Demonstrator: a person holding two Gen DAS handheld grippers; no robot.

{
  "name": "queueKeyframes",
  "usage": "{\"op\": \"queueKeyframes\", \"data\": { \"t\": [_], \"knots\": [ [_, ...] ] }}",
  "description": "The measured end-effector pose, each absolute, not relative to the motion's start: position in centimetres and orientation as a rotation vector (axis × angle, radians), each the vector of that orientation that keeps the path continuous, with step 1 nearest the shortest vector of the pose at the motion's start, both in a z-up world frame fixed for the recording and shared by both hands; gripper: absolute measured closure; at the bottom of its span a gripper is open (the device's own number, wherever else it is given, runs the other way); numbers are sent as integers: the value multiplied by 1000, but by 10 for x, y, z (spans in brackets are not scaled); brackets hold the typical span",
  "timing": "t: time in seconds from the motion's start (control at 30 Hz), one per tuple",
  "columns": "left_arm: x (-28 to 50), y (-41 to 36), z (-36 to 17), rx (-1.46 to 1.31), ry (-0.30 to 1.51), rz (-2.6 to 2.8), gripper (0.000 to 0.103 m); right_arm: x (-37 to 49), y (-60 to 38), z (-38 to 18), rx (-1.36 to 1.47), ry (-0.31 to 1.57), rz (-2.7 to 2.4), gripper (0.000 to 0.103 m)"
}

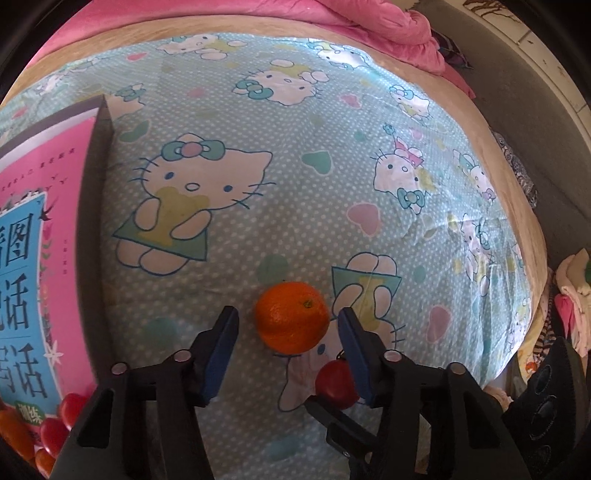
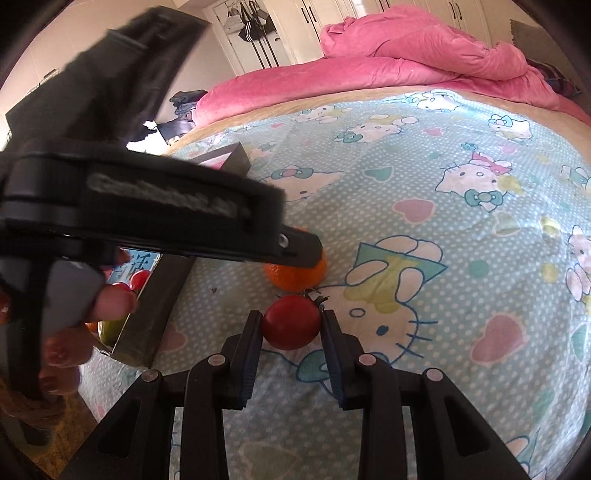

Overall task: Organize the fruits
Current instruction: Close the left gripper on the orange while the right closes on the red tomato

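The round orange citrus fruit [image 1: 291, 316] lies on the cartoon-print blue bedsheet [image 1: 332, 147] between the left gripper's [image 1: 288, 325] parted jaws, seemingly untouched. Just beside it, the right gripper [image 2: 291, 326] is clamped on the small red tomato [image 2: 291, 322].

Sunlit bed [image 2: 461, 229], white wardrobes [image 2: 332, 18] behind

1. The left wrist view is looking steeply down along its jaws, close over the bed [image 1: 295, 92], the orange [image 1: 291, 316] between them.
2. The right wrist view is facing forward-down, the tomato [image 2: 291, 322] between its jaws.
3. Both are sharing orange, tomato and bed.
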State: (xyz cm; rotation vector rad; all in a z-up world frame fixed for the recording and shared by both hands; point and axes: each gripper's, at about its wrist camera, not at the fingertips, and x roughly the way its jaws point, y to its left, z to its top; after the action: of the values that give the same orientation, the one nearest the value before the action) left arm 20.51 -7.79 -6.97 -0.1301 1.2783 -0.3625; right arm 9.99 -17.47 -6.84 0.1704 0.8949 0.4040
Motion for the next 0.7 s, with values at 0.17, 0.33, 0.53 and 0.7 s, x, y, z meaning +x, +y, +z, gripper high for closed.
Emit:
{"op": "queueKeyframes", "data": {
  "t": [0.17,0.33,0.53,0.7],
  "knots": [
    [208,-77,-80,-160,1288,-367,59,101,-182,-70,215,902,402,71],
    [204,-66,-72,-194,1269,-382,59,107,-190,-72,240,909,410,71],
    [189,-28,-44,-241,1198,-339,59,99,-191,-62,252,871,445,70],
    [167,14,-21,-245,1131,-269,59,92,-182,-51,245,827,491,70]
  ]
}}
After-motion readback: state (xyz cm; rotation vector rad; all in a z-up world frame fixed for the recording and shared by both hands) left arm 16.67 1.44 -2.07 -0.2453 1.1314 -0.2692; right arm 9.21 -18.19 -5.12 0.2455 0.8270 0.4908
